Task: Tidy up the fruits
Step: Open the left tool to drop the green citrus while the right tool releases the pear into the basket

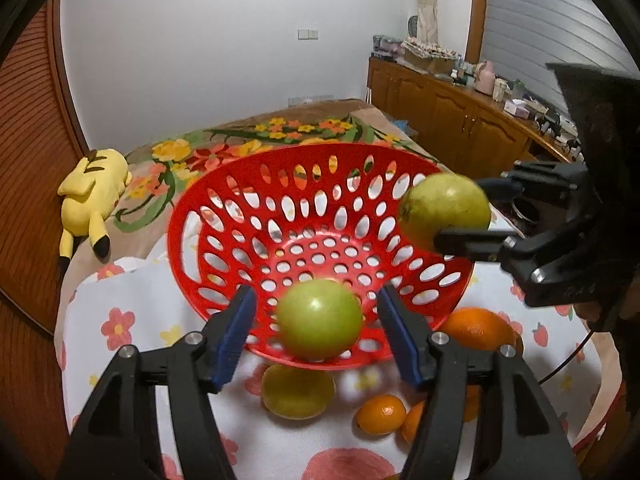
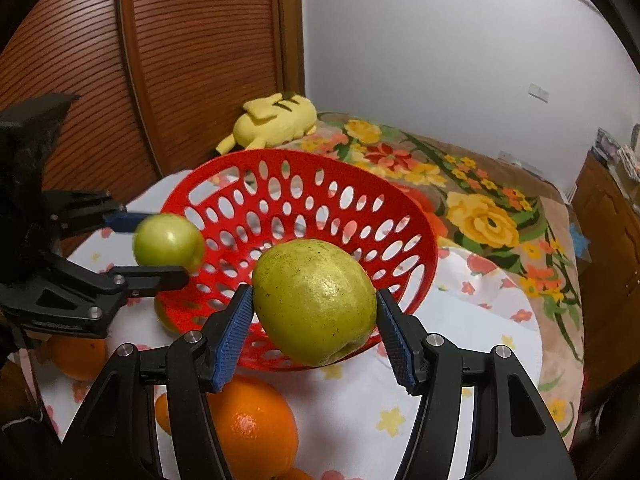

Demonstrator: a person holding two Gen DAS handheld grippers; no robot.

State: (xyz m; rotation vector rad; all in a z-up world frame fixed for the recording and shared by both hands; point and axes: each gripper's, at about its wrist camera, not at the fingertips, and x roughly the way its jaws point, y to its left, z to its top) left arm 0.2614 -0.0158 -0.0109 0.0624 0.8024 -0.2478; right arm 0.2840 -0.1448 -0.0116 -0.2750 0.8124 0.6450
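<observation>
Red perforated basket (image 1: 188,240), centre of both frames, on a white floral cloth (image 1: 132,320) over a bed; nothing lies in it. Left gripper (image 1: 318,320), bottom centre of the left view: jaws spread, blue pads clear on both sides of a small green apple (image 1: 320,322), blurred, over the basket's near rim; in the right view the same apple (image 2: 168,244) sits mid-left between that gripper's fingers (image 2: 156,276). Right gripper (image 2: 314,316), bottom centre of the right view: jaws pinching a large yellow-green guava (image 2: 316,304), both pads against its sides, over the near rim; in the left view the guava (image 1: 444,210) shows at right, over the basket's right edge. Loose on the cloth, lower part of the left view: a lemon (image 1: 298,392) just below the basket, a small tangerine (image 1: 380,414) to its right, a large orange (image 1: 480,328) beside the rim. Right view, bottom: one big orange (image 2: 248,432) under the gripper. Yellow plush toy (image 1: 92,200) at left on a flowered blanket (image 1: 248,140). Wooden cabinet (image 1: 452,120), upper right.
</observation>
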